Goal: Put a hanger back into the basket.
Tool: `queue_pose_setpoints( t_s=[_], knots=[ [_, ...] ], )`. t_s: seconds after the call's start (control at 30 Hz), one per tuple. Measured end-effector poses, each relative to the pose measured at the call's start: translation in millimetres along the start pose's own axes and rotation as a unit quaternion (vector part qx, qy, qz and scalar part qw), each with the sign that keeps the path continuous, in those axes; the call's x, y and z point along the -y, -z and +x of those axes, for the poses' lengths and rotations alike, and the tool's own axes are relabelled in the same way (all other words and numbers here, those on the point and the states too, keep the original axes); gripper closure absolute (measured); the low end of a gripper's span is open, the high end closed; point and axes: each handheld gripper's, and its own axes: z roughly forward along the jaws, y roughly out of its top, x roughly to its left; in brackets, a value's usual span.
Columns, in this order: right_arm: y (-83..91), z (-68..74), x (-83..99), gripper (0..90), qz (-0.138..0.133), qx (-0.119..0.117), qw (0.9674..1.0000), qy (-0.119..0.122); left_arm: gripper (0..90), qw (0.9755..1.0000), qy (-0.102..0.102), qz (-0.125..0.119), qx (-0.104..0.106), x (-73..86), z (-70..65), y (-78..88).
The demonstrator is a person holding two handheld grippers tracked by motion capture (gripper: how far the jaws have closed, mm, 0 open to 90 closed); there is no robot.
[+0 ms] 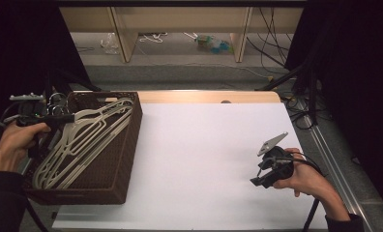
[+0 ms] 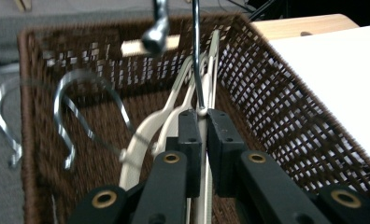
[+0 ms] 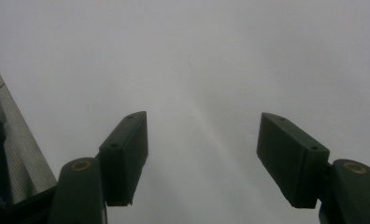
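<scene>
A brown wicker basket [image 1: 126,159] stands at the table's left and holds several cream plastic hangers [image 1: 83,145] with metal hooks. My left gripper [image 1: 71,117] reaches over the basket's far left corner. In the left gripper view its jaws [image 2: 202,114] are shut on the neck of one cream hanger [image 2: 160,123], just where the steel hook wire [image 2: 197,70] rises out of the plastic. Loose hooks [image 2: 80,107] of other hangers curve to the left inside the basket [image 2: 276,93]. My right gripper [image 1: 259,180] rests in a hand low over the white sheet at the right, jaws [image 3: 202,154] open and empty.
A white sheet [image 1: 204,154] covers the table, with a wooden strip [image 1: 204,96] showing along the far edge. Beyond it are a wooden shelf frame [image 1: 126,38], cables and a bottle [image 1: 211,43] on the floor. A metal rail [image 1: 334,164] runs along the right side.
</scene>
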Motion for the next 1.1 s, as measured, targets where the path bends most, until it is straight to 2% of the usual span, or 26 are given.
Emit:
queue_pose_setpoints(
  t_s=[0.1,0.27,0.3,0.33,0.37,0.43,0.47,0.5,0.53,0.6,0.67,0.7,0.73,0.77,0.83,0.97,1.0,1.1],
  knots=[
    [0.3,0.0,0.0,35.0,-0.001,0.0,1.0,-0.001,84.0,1.0,0.01,-0.002,0.0,5.9,1.3,-5.9],
    [0.9,-0.5,0.6,34.9,-0.001,0.0,1.0,-0.005,82.8,0.9995,0.024,0.016,-0.012,9.7,3.6,-14.1],
    [1.2,-0.6,0.8,34.9,-0.002,-0.001,1.0,-0.005,82.5,0.9993,0.029,0.02,-0.016,10.1,3.7,-15.7],
    [1.5,-0.7,0.9,34.9,-0.002,-0.001,1.0,-0.006,81.6,0.9989,0.024,0.028,-0.028,10.2,3.7,-16.8],
    [1.5,-0.6,1.1,34.9,-0.005,0.001,1.0,-0.006,79.1,0.9987,0.02,0.028,-0.038,10.4,3.2,-17.2],
    [1.9,-1.1,1.2,34.8,-0.004,-0.001,1.0,-0.005,71.8,0.9985,0.018,0.03,-0.043,10.5,4.6,-15.2],
    [1.7,-1.2,1.2,34.7,-0.004,0.0,1.0,-0.005,67.3,0.9978,0.01,0.038,-0.054,10.3,6.3,-11.4],
    [1.3,-1.5,1.2,34.7,-0.004,0.001,1.0,-0.004,63.3,0.9972,0.011,0.04,-0.062,10.5,6.3,-10.0],
    [1.0,-1.4,1.1,34.6,-0.003,0.001,1.0,-0.006,60.2,0.9965,0.021,0.026,-0.076,11.5,5.6,-9.3],
    [0.2,-0.9,0.8,34.5,-0.006,0.002,1.0,-0.007,57.0,0.9961,0.032,0.018,-0.081,12.1,4.6,-5.9],
    [0.3,-0.6,0.5,34.5,-0.006,0.001,1.0,-0.005,56.5,0.9961,0.017,0.014,-0.086,12.3,1.0,-1.0],
    [0.6,-0.7,0.3,34.5,-0.007,0.001,1.0,-0.003,54.9,0.9958,0.003,0.017,-0.09,12.1,-1.9,2.3],
    [0.9,-0.6,0.2,34.4,-0.009,0.001,1.0,-0.003,51.6,0.9961,0.005,0.003,-0.088,12.3,-7.0,3.4],
    [0.8,-0.3,0.2,34.3,-0.011,0.003,0.9999,-0.004,48.7,0.9967,0.005,-0.008,-0.081,12.5,-12.3,5.4],
    [1.0,-0.6,-0.1,34.3,-0.015,0.002,0.9999,-0.007,45.8,0.9977,-0.01,-0.023,-0.064,12.9,-24.5,11.0],
    [-0.8,-0.3,-0.4,34.0,-0.023,0.007,0.9997,-0.011,38.5,0.9972,-0.02,-0.054,-0.047,15.0,-50.3,22.5],
    [-0.8,-0.3,-0.6,34.0,-0.024,0.008,0.9996,-0.012,36.9,0.9967,-0.025,-0.061,-0.048,16.4,-57.6,25.3],
    [-1.4,-0.2,-1.5,33.9,-0.038,0.012,0.9991,-0.014,33.8,0.9958,-0.047,-0.073,-0.03,23.2,-83.1,31.3]
  ],
)
